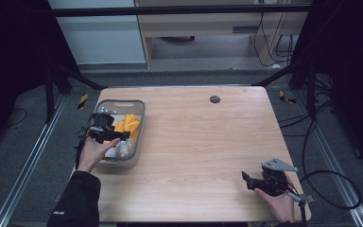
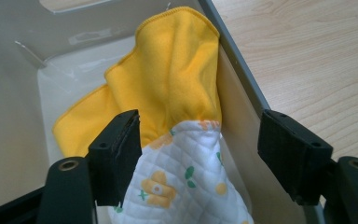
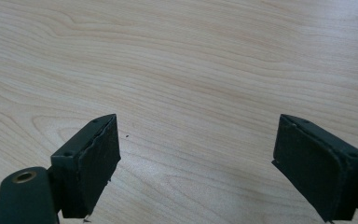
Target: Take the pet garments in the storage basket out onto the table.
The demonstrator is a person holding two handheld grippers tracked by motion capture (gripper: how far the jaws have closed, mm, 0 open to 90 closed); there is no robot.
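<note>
A translucent grey plastic bin (image 1: 139, 124) sits near the left edge of the pale wooden worktop (image 1: 203, 142); inside it a soft, crumpled yellow microfibre cloth (image 2: 168, 84) with a stitched hem leans up against the bin's wall, overlapping a white quilted cloth printed with yellow flowers and green leaves (image 2: 177, 182). The left hand-held gripper (image 2: 200, 144) hangs over the bin, jaws wide on either side of the quilted cloth, one pad just beside it, without squeezing; the right hand-held gripper (image 3: 196, 158) rests near the worktop's near right corner, jaws spread wide over bare wood.

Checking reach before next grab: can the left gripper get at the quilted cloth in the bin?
Probably yes. The left gripper is over the bin, fingers open astride the quilted cloth; nothing blocks it, though the bin wall sits close.
</note>
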